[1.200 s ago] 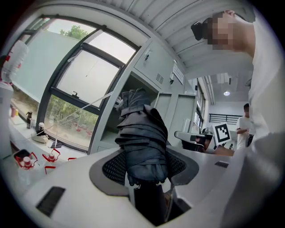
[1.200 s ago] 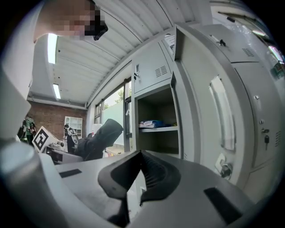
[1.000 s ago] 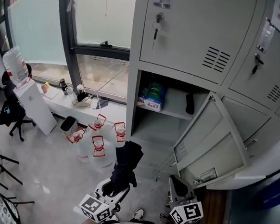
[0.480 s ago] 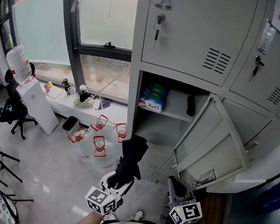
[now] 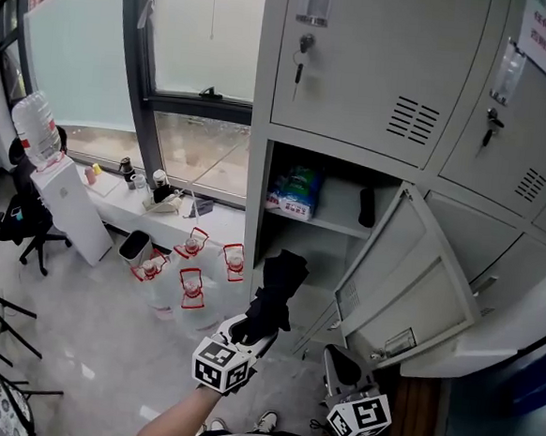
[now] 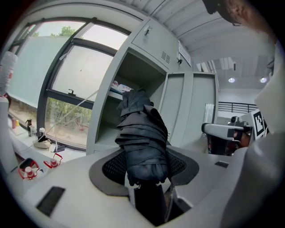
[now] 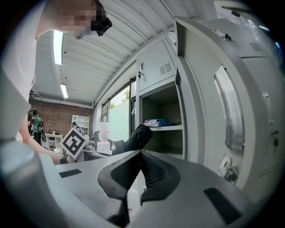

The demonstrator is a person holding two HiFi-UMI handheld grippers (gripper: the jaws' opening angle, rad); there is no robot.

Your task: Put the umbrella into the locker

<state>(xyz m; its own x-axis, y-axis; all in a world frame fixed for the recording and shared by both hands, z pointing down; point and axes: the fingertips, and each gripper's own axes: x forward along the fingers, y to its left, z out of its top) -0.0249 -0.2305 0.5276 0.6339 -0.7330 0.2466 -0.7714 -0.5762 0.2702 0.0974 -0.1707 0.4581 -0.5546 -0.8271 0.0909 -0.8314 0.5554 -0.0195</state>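
A folded black umbrella (image 5: 274,295) sticks up and forward out of my left gripper (image 5: 249,331), which is shut on its lower end. In the left gripper view the umbrella (image 6: 143,136) fills the middle between the pads (image 6: 180,165), its tip toward the open locker compartment (image 6: 127,100). That grey compartment (image 5: 306,248) is just beyond the umbrella's tip, its door (image 5: 409,280) swung out to the right. My right gripper (image 5: 341,366) hangs low near the door, jaws together and nothing held. From the right gripper (image 7: 140,156) view the umbrella (image 7: 133,139) is in front of the locker (image 7: 162,120).
On the compartment's shelf lie a blue-green packet (image 5: 294,190) and a small black object (image 5: 366,206). Several water jugs with red handles (image 5: 190,281) stand on the floor left of the locker. A water dispenser (image 5: 59,191) and a chair (image 5: 19,221) are further left by the window.
My left gripper has carried the umbrella right and forward, closer to the open compartment. The right gripper has stayed where it was.
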